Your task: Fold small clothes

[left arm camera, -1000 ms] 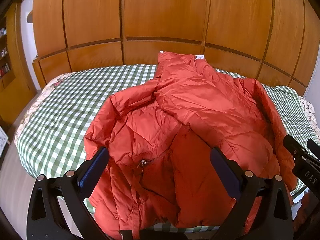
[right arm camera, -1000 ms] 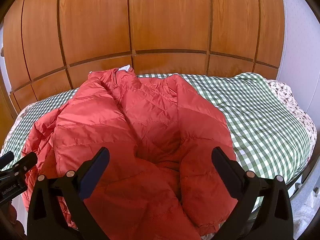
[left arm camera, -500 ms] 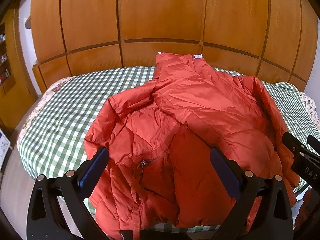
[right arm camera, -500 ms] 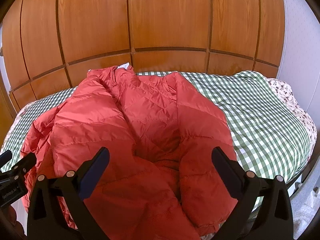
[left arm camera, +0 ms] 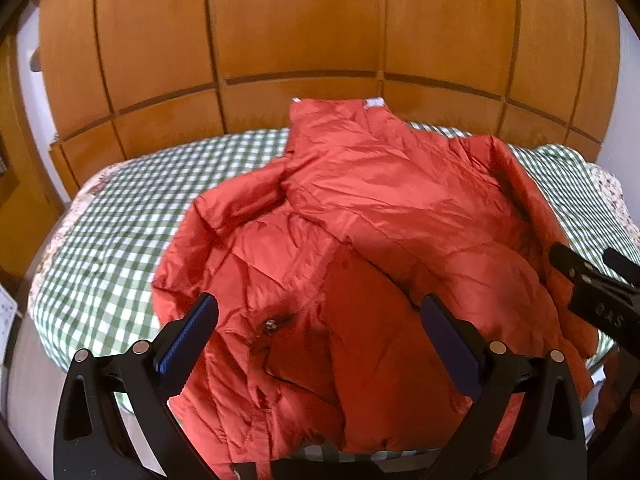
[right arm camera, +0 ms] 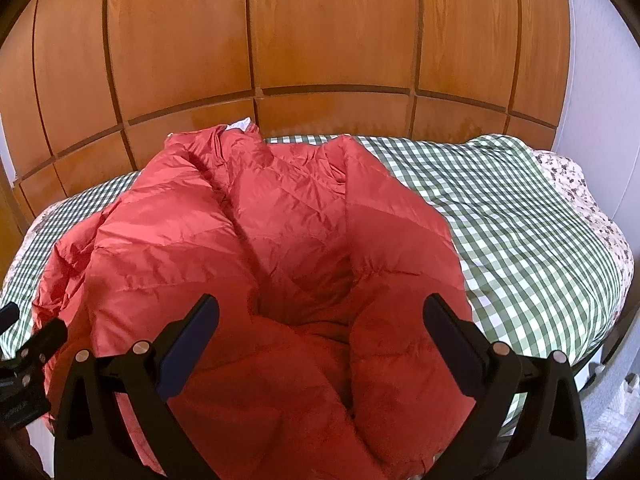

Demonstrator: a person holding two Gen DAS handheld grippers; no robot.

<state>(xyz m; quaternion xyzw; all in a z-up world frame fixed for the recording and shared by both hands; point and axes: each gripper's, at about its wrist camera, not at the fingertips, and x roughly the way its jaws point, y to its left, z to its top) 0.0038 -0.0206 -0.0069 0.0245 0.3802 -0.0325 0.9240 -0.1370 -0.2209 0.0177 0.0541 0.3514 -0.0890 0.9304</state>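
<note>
a wall of wooden panels [left arm camera: 304, 28] fills the background in both views. in front of it stands a bed [left arm camera: 120, 216] covered with a green and white checked sheet [right arm camera: 520, 224], with a flowered cloth [right arm camera: 576, 184] showing along the far right edge.

an orange-red padded jacket [left arm camera: 360, 216] lies crumpled across the middle of the bed, its collar toward the wooden wall and its lower part hanging over the near edge. a sleeve [left arm camera: 236, 208] is folded across the left side in the left view. in the right view another sleeve [right arm camera: 392, 364] curls round at the near right, and the cloth sinks into a hollow in the middle.

the left gripper [left arm camera: 318, 336] hangs over the near part of the jacket with its two fingers spread wide apart and nothing between them. the right gripper [right arm camera: 320, 336] is likewise spread wide and grips nothing, poised above the hollow; whether either touches the cloth cannot be told. each gripper shows at the edge of the other's view.

a zip pull [left arm camera: 271, 325] sits on the jacket front near the left gripper's left finger. a small white label [left arm camera: 375, 103] shows at the collar.
</note>
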